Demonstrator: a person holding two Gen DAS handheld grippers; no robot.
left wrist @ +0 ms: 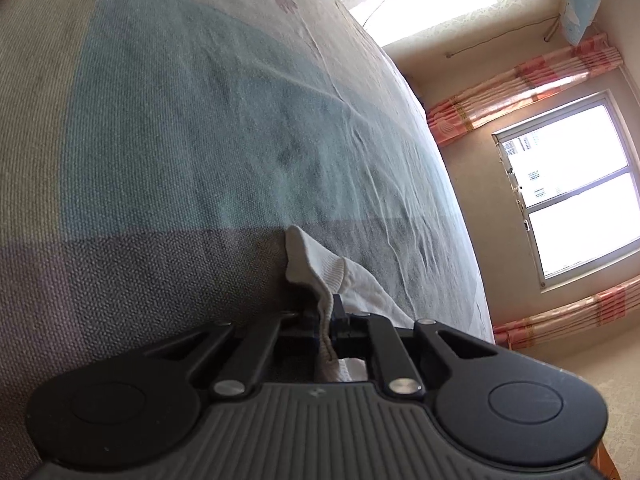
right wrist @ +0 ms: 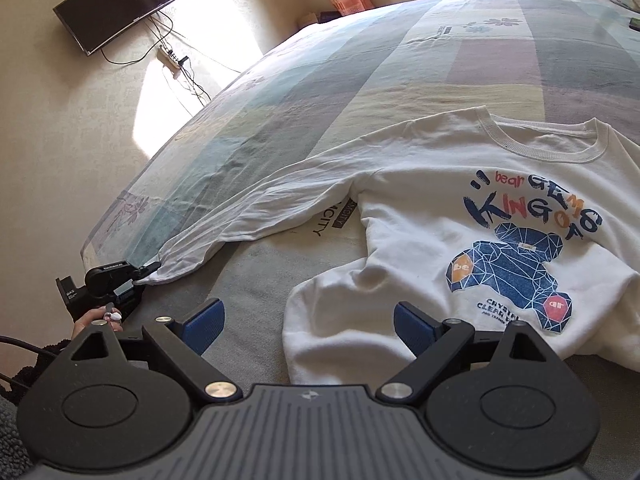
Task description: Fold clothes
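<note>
A white long-sleeved sweatshirt (right wrist: 420, 208) with a blue bear print lies face up on the bed (right wrist: 320, 80). Its left sleeve (right wrist: 240, 208) is stretched out toward the bed's left edge. My left gripper (left wrist: 326, 318) is shut on the sleeve's ribbed cuff (left wrist: 316, 264); it also shows in the right wrist view (right wrist: 150, 269) pinching the cuff at the bed edge. My right gripper (right wrist: 306, 320) is open and empty, low over the bed, with the sweatshirt's lower hem (right wrist: 332, 332) between its blue pads.
The bed has a patchwork cover in pale blue, grey and cream (left wrist: 200, 120). A TV (right wrist: 116, 4) and cables hang on the wall beyond the bed. A window (left wrist: 568, 192) with orange curtains is to the side. A small dark object (right wrist: 634, 23) lies at the far right of the bed.
</note>
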